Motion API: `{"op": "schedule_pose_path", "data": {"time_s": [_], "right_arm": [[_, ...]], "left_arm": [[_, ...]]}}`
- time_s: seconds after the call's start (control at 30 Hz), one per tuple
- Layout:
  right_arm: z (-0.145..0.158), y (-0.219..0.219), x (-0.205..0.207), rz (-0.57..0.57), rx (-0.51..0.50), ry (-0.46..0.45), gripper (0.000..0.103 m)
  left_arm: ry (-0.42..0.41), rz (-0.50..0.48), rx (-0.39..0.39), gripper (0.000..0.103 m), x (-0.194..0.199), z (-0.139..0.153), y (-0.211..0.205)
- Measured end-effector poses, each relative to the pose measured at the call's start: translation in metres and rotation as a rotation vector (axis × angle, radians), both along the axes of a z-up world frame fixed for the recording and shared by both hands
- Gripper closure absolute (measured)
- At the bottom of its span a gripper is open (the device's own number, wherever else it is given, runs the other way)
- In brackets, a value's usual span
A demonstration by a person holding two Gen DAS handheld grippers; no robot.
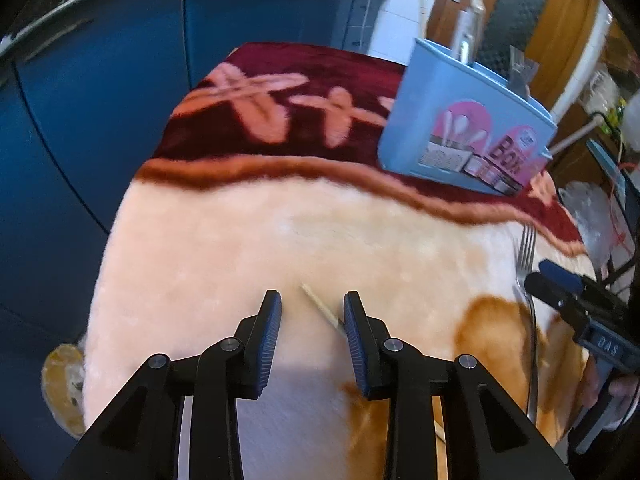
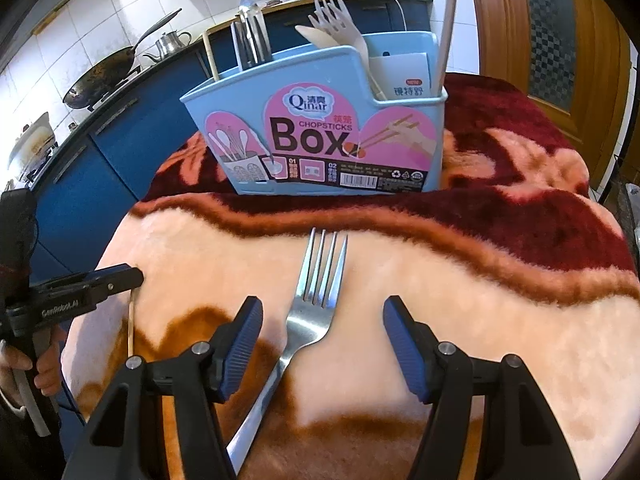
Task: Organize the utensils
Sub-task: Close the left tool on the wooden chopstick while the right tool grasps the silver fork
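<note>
The shiny metal fork (image 2: 320,300) lies flat on the plush peach-and-maroon blanket (image 2: 460,300) covering the surface, between my right fingers (image 2: 322,336), spread and untouching. A thin wooden chopstick (image 1: 322,307) lies between my released left fingers (image 1: 312,320). The light-blue plastic chopsticks box (image 2: 320,140) stands behind.
</note>
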State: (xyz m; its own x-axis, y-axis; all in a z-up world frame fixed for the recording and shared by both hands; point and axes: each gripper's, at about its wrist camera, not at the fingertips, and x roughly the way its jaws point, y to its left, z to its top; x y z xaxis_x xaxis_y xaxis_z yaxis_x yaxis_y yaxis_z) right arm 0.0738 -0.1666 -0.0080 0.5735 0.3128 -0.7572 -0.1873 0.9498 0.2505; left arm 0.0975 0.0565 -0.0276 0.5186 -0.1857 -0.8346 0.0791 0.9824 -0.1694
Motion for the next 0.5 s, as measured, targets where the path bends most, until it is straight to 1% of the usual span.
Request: {"op": "schedule_pose_path", "data": {"time_s": [0.1,0.2,0.27,0.33,0.37,0.4,0.43,0.47,0.5], "right_arm": [[-0.001,0.002,0.005,0.004,-0.012,0.003,0.042],[-0.001,0.004,0.009,0.016,-0.018,-0.002,0.042],[-0.001,0.004,0.012,0.016,-0.01,-0.01,0.044],[-0.002,0.003,0.013,0.006,-0.008,-0.016,0.056],[-0.002,0.002,0.013,0.001,-0.008,-0.018,0.06],[-0.003,0.0,0.014,-0.003,-0.002,-0.019,0.065],[-0.003,-0.003,0.014,-0.004,0.012,-0.019,0.069],[-0.003,-0.005,0.014,-0.002,0.026,-0.018,0.071],[-0.003,-0.007,0.014,0.001,0.039,-0.018,0.077]], "left_arm": [[0.013,0.002,-0.021,0.07,0.003,-0.001,-0.001],[0.042,-0.019,-0.09,0.07,0.003,0.0,-0.003],[0.083,-0.044,-0.166,0.07,0.002,-0.002,-0.006],[0.089,-0.052,-0.171,0.071,0.001,-0.002,-0.01],[0.086,-0.052,-0.163,0.08,0.0,-0.001,-0.012],[0.085,-0.052,-0.161,0.089,0.0,-0.002,-0.013],[0.094,-0.049,-0.171,0.09,0.001,-0.003,-0.013],[0.094,-0.043,-0.181,0.09,0.002,-0.004,-0.013],[0.094,-0.042,-0.184,0.091,0.002,-0.003,-0.012]]}}
